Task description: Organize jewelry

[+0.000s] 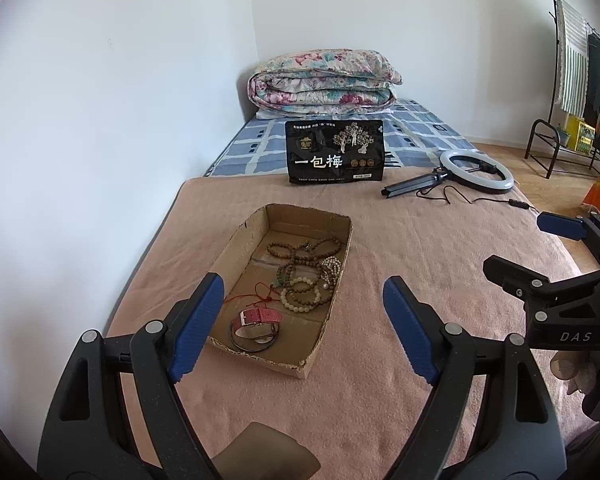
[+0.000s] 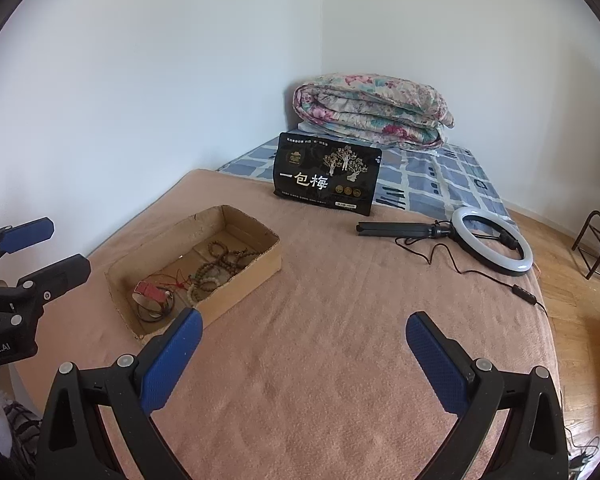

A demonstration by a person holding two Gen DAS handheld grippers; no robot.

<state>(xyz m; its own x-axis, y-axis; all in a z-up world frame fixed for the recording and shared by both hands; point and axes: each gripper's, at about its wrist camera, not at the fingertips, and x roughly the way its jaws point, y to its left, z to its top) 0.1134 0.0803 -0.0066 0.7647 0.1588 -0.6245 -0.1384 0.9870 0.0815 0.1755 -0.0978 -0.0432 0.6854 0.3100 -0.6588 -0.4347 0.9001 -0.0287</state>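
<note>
Several bead bracelets (image 1: 306, 276) and a red-strapped watch (image 1: 256, 322) lie together inside a shallow cardboard box (image 1: 236, 252) at the centre of the left wrist frame, resting on a pink blanket (image 1: 380, 320). Both grippers hover above the blanket with jaws spread wide and nothing held: the left gripper (image 1: 304, 328) at lower centre just short of the box, the right gripper (image 2: 304, 360) at lower centre of its own frame. Beyond, toward the upper middle, a black snack bag (image 1: 335, 151) stands upright, with a ring light (image 1: 476, 176) lying to its right and a folded floral quilt (image 1: 324, 82) behind it.
</note>
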